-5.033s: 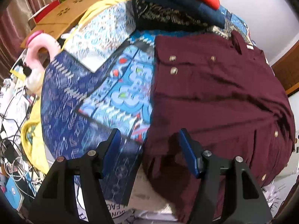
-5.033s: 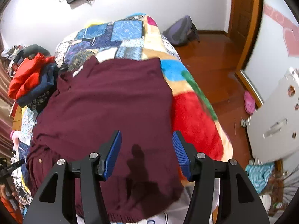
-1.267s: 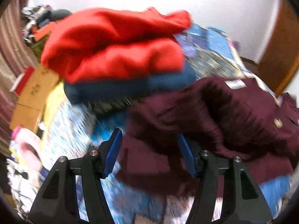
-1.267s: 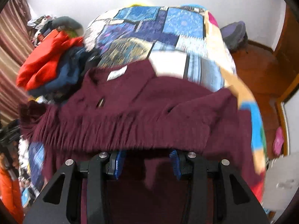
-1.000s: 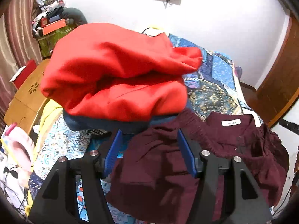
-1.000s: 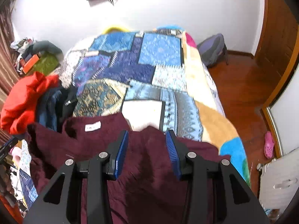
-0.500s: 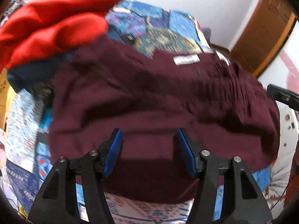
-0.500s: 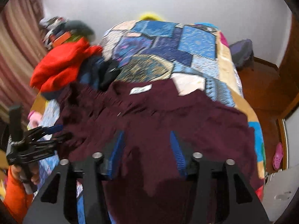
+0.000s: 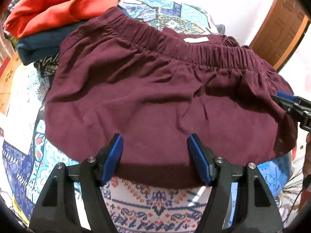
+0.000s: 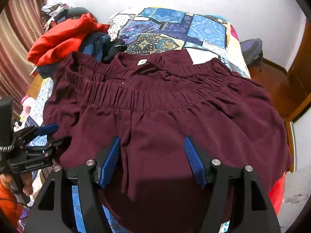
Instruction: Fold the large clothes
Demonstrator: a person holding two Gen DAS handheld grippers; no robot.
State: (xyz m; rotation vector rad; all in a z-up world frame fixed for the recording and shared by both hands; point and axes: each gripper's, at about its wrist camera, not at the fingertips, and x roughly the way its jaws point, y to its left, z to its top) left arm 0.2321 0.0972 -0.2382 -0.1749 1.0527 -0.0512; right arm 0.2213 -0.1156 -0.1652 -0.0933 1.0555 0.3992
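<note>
A large maroon garment lies folded over on the patchwork bedspread, its gathered elastic hem across the top and a white neck label showing. It also fills the right wrist view. My left gripper is open and empty over the garment's near fold edge. My right gripper is open and empty above the garment's near part. The left gripper shows at the left edge of the right wrist view. The right gripper shows at the right edge of the left wrist view.
A stack of folded clothes, red on top of dark blue, sits at the garment's far left, also seen in the right wrist view. The patchwork bedspread extends beyond. A wooden door and a backpack stand at the right.
Both grippers carried the garment's lower part up over its top, let go and pulled back. The garment now lies folded in half. Both jaws are open.
</note>
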